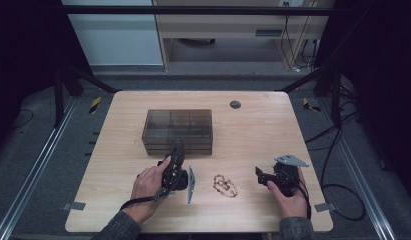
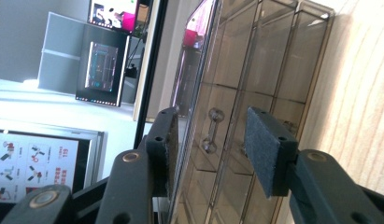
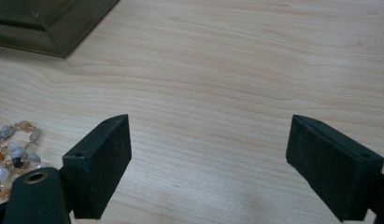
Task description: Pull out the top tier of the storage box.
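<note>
At the near edge of the table [image 1: 118,215], the right gripper [image 1: 263,177] rests with its jaws wide apart and nothing between them, aimed left toward the bead bracelet [image 1: 225,185]. The bracelet lies loose on the wood between the two hands, somewhat nearer the right gripper, its long axis running from near right to far left.

Farther in, the left gripper [image 1: 176,156] points away at the smoked plastic drawer box [image 1: 178,131] in the middle of the table. Its jaws stand partly apart, straddling the small drawer handle [image 2: 212,130] without touching it yet. A pull on that drawer looks next.
</note>
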Action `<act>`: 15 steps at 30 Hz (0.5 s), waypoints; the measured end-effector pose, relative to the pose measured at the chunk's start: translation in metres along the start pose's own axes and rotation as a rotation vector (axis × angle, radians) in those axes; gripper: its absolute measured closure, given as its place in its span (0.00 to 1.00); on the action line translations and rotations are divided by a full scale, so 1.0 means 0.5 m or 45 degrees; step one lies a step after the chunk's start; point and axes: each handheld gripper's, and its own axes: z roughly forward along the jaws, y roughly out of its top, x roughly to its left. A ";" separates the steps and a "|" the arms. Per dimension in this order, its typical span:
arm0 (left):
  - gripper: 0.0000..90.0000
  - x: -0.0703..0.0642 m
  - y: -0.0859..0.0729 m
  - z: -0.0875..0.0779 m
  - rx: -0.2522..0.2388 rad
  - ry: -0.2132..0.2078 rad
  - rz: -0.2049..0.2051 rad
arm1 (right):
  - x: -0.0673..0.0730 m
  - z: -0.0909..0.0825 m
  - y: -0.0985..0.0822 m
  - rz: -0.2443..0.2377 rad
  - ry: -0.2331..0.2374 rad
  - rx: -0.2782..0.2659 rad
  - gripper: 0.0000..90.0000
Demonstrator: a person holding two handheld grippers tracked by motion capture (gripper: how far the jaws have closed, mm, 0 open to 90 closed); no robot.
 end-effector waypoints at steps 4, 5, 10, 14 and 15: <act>0.63 -0.005 -0.003 0.003 -0.001 0.006 0.010 | 0.002 -0.001 0.001 -0.012 0.001 -0.009 0.15; 0.63 -0.007 -0.002 0.003 -0.001 0.007 0.016 | 0.002 -0.002 0.000 -0.012 0.000 -0.008 0.15; 0.65 -0.022 0.002 0.006 0.007 0.022 0.050 | -0.001 0.000 -0.001 -0.008 0.005 0.009 0.15; 0.67 -0.027 0.000 0.012 0.017 0.023 0.066 | -0.001 0.000 -0.001 -0.010 -0.002 0.003 0.16; 0.67 -0.028 0.000 0.014 0.025 0.024 0.077 | -0.001 0.000 -0.001 -0.010 -0.002 0.003 0.16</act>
